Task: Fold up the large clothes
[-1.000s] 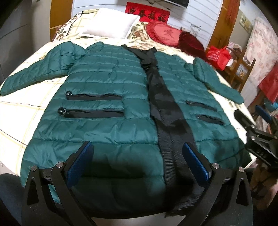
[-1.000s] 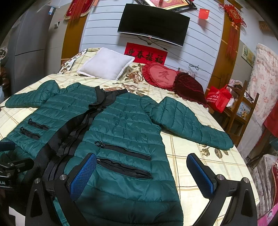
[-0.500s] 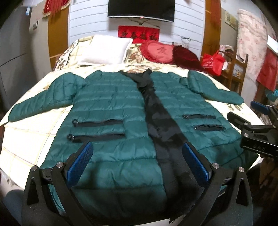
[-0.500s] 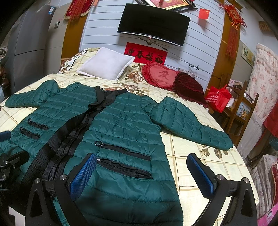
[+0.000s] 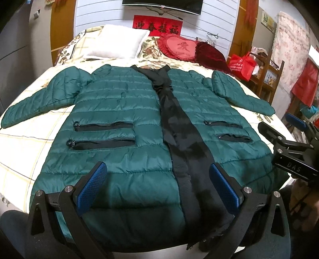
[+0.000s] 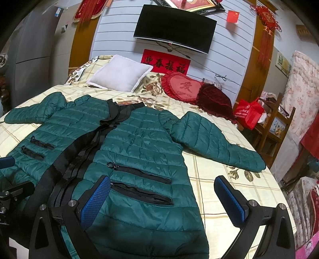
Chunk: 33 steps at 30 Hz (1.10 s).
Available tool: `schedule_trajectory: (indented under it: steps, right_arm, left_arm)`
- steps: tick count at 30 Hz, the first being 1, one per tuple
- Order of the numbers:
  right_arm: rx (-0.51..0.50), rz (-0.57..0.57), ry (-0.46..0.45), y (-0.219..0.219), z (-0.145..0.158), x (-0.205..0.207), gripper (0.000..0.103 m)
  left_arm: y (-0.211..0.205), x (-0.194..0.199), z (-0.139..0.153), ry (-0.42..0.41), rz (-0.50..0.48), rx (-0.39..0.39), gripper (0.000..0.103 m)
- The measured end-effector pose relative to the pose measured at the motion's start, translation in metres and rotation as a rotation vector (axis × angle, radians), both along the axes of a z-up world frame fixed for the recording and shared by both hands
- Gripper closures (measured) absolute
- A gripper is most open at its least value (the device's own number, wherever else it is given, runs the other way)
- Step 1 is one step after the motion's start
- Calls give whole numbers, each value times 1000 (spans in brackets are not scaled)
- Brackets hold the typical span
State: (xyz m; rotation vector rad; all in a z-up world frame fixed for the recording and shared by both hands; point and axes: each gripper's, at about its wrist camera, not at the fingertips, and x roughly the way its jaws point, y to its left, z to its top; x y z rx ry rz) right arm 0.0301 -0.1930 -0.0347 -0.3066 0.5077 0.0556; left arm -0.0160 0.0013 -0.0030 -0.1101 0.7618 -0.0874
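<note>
White letters "DAS" mark the black right-hand gripper (image 5: 295, 139); ahead of it, black Chinese characters line a red paper wall banner (image 6: 166, 61), one character on a red heart-shaped cushion (image 6: 182, 87)

The left gripper (image 5: 158, 186) is raised and tilted upward compared with a second ago, so more of the far wall is taken in by its view: the television (image 5: 162, 6) and the red banner (image 5: 158, 25) are now seen above the bed (image 5: 22, 139), and the green coat (image 5: 123, 111) is seen lower in the frame. In the right wrist view, the left gripper (image 6: 8, 179) at the left edge is shifted slightly lower and further out of frame.
</note>
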Motion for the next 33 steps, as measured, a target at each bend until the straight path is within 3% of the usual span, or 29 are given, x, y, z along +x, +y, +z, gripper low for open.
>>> schedule_trajectory:
  steps: [17, 23, 28, 33]
  right_arm:
    - [20, 1, -1, 0, 1, 0, 0]
    - [147, 63, 28, -14, 16, 12, 0]
    - [109, 107, -28, -7, 40, 39, 0]
    - [109, 66, -70, -15, 24, 67, 0]
  left_arm:
    - [0, 5, 5, 26, 30, 0, 0]
    - [33, 16, 22, 19, 127, 25, 0]
    - [70, 33, 29, 53, 203, 62, 0]
    - [117, 32, 38, 40, 303, 105, 0]
